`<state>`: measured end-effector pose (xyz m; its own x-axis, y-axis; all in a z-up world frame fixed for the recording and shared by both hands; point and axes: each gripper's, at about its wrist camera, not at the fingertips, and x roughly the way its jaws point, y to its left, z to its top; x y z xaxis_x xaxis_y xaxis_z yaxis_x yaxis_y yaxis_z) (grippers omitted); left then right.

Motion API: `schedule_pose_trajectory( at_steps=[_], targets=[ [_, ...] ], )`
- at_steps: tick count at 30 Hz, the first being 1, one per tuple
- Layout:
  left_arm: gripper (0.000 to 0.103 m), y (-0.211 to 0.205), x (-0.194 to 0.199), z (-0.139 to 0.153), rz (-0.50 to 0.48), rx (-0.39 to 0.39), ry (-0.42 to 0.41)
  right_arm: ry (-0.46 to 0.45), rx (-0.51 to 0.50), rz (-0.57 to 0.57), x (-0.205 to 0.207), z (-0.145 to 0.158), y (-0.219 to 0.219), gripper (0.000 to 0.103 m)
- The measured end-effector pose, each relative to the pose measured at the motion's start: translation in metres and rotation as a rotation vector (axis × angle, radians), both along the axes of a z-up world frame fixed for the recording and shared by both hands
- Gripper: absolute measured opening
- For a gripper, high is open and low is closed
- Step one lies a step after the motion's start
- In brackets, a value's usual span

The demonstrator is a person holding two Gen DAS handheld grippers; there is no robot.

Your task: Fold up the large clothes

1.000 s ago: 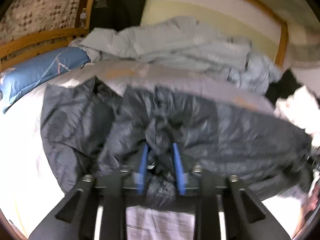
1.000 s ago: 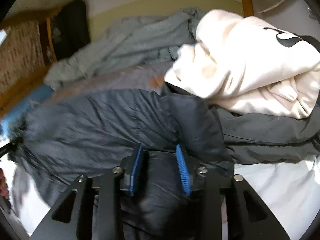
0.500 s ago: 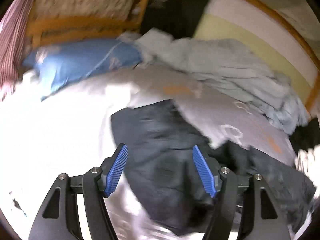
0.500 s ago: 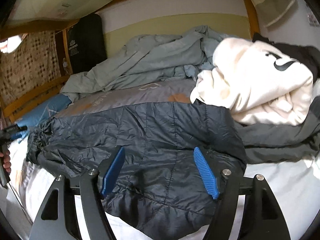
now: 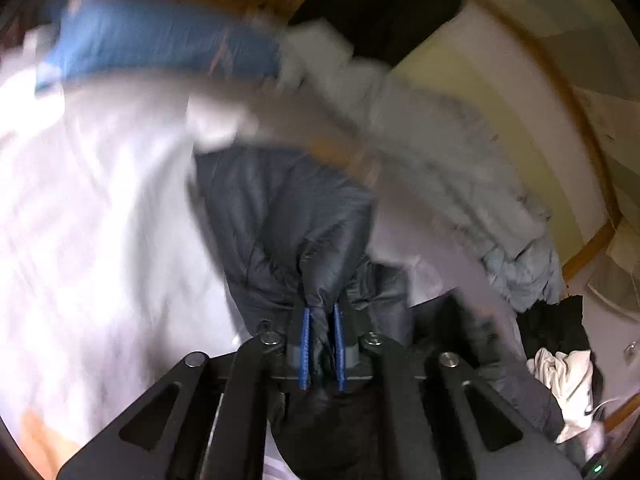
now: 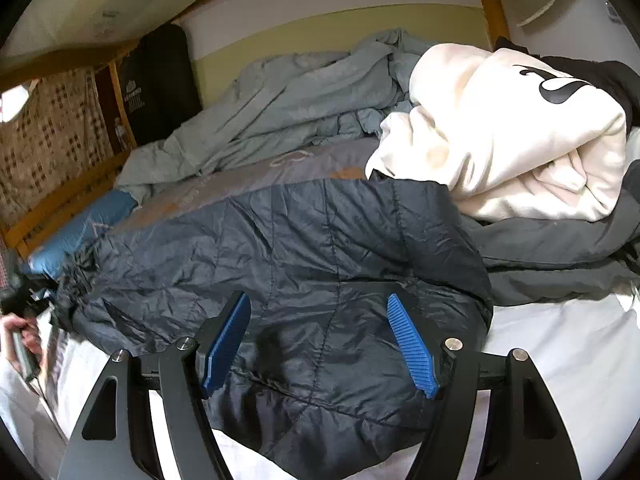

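A dark navy quilted jacket (image 6: 280, 240) lies spread across the white bed sheet. My right gripper (image 6: 318, 304) stands open over its near hem, blue pads wide apart and pressing on nothing. In the left wrist view, my left gripper (image 5: 320, 312) is shut on a bunched fold of the jacket (image 5: 288, 216), which is pinched between its blue pads. That view is blurred by motion. The right wrist view shows the left gripper (image 6: 20, 300) at the jacket's far left end, held by a person's hand (image 6: 20, 336).
A cream hoodie (image 6: 500, 128) with a black logo lies heaped on a grey garment (image 6: 560, 240) to the right. A pale blue-grey duvet (image 6: 300, 92) is piled at the back. At the left are a blue pillow (image 6: 80, 232) and the wooden bed frame (image 6: 60, 200).
My left gripper let go of the jacket's middle, swung open to its left end and shut on a fold there. My right gripper opened, releasing the near hem.
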<state>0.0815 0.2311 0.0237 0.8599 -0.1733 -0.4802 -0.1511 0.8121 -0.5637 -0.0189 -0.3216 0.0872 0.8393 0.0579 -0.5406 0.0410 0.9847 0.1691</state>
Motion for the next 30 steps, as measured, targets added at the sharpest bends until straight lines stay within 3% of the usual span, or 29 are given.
schedule_pose_trajectory(
  at_steps=[2, 5, 8, 13, 18, 22, 27, 29, 30],
  targets=[
    [0.007, -0.019, -0.021, 0.031, -0.031, 0.083, -0.153, 0.02, -0.021, 0.002, 0.004, -0.003, 0.003, 0.073],
    [0.007, -0.068, -0.055, 0.067, -0.174, 0.213, -0.378, 0.074, -0.071, -0.005, 0.011, -0.012, 0.009, 0.073],
    [0.008, -0.127, -0.076, 0.074, -0.354, 0.309, -0.479, 0.088, -0.128, -0.008, 0.013, -0.017, 0.016, 0.073],
    [0.008, -0.215, -0.059, 0.029, -0.536, 0.451, -0.311, 0.093, -0.123, 0.002, 0.015, -0.017, 0.017, 0.073],
    [0.009, -0.236, -0.042, -0.009, -0.611, 0.42, -0.154, 0.09, -0.117, 0.006, 0.014, -0.015, 0.016, 0.073],
    [0.009, -0.247, -0.044, -0.024, -0.628, 0.452, -0.121, 0.041, -0.07, 0.013, 0.008, -0.008, 0.01, 0.073],
    [0.009, -0.252, -0.047, -0.027, -0.655, 0.466, -0.118, -0.126, 0.02, 0.093, -0.017, 0.023, 0.011, 0.073],
    [0.015, -0.246, -0.052, -0.019, -0.66, 0.464, -0.125, -0.149, 0.046, 0.162, -0.019, 0.038, 0.022, 0.067],
    [0.023, -0.243, -0.059, -0.011, -0.657, 0.467, -0.139, -0.138, 0.06, 0.198, -0.016, 0.044, 0.03, 0.064]
  ],
)
